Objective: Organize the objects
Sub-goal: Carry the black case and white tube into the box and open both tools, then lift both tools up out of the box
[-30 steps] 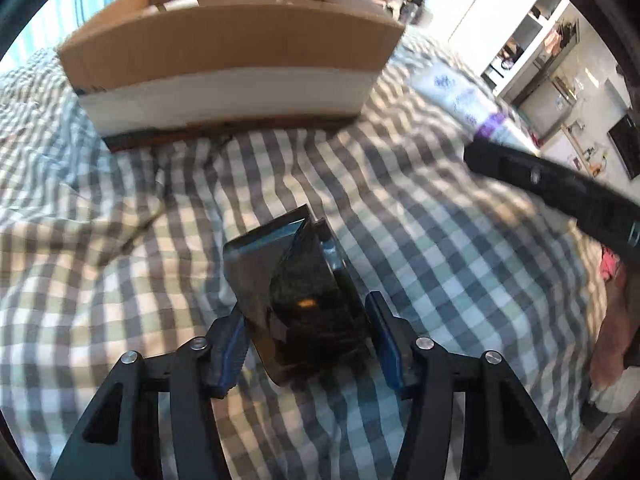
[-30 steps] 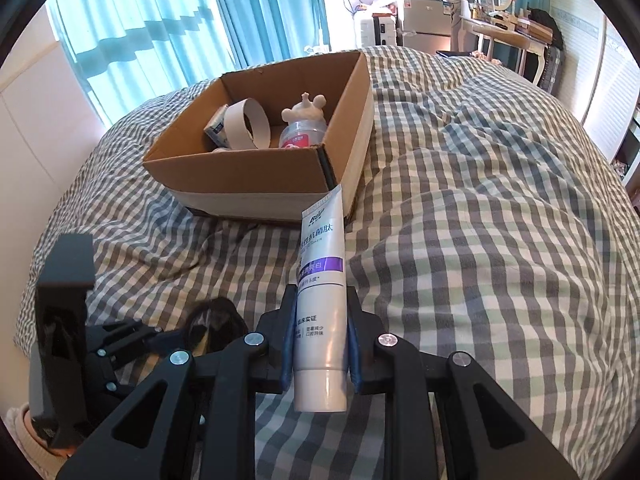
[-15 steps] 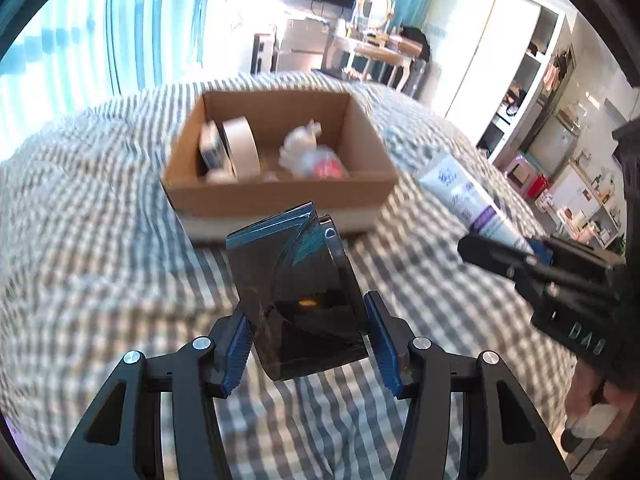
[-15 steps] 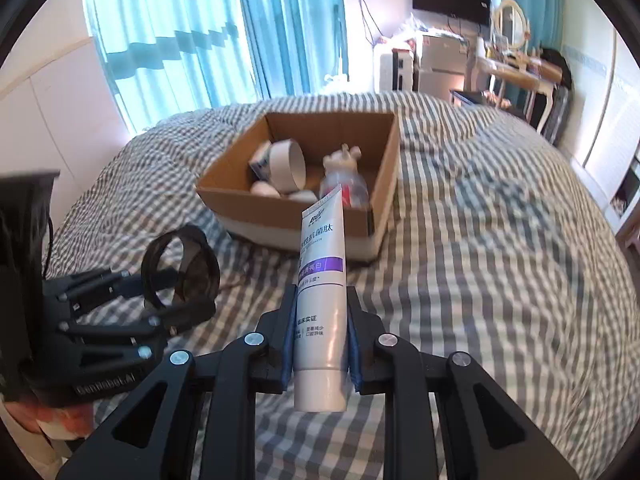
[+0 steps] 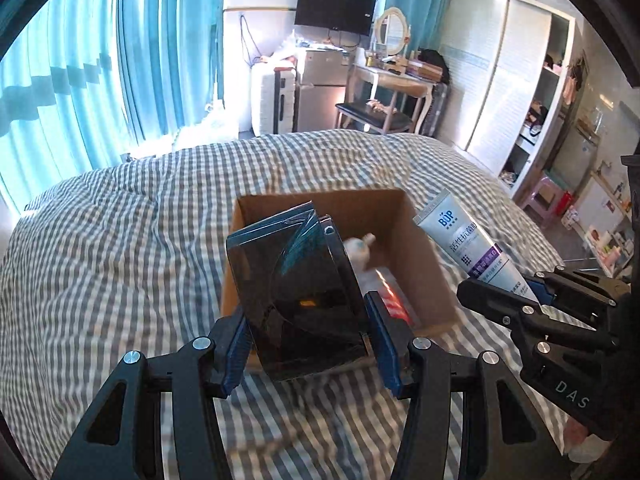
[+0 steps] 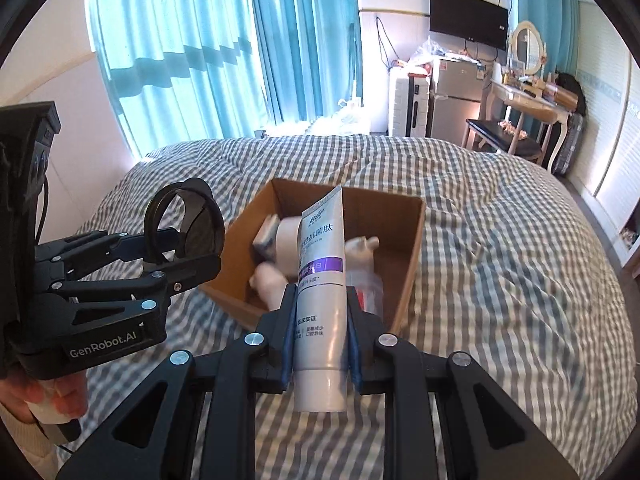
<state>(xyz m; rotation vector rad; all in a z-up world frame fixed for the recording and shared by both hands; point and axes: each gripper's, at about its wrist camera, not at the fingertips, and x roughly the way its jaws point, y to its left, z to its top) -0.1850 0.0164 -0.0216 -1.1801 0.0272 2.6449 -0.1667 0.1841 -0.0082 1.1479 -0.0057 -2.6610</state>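
Two loads hover over the cardboard box [image 6: 404, 248] on the bed [image 6: 520, 280]: left tongs [image 5: 306, 340] clamp a dark ring-shaped holder [image 5: 296, 292], right tongs [image 6: 320, 344] clamp a toothpaste tube [image 6: 322, 280]. Carrying looks done; next, each must lower inside, clear of the bottle [image 6: 362, 256], then release.

Open cardboard box [image 6: 412, 240] on the bed, holding a tape roll [image 6: 286, 236] and bottle [image 6: 362, 256]. White toothpaste tube [image 6: 322, 296], purple-banded, clamped crimped end forward. Dark glossy cylindrical object [image 5: 296, 296] clamped, raised before the box.
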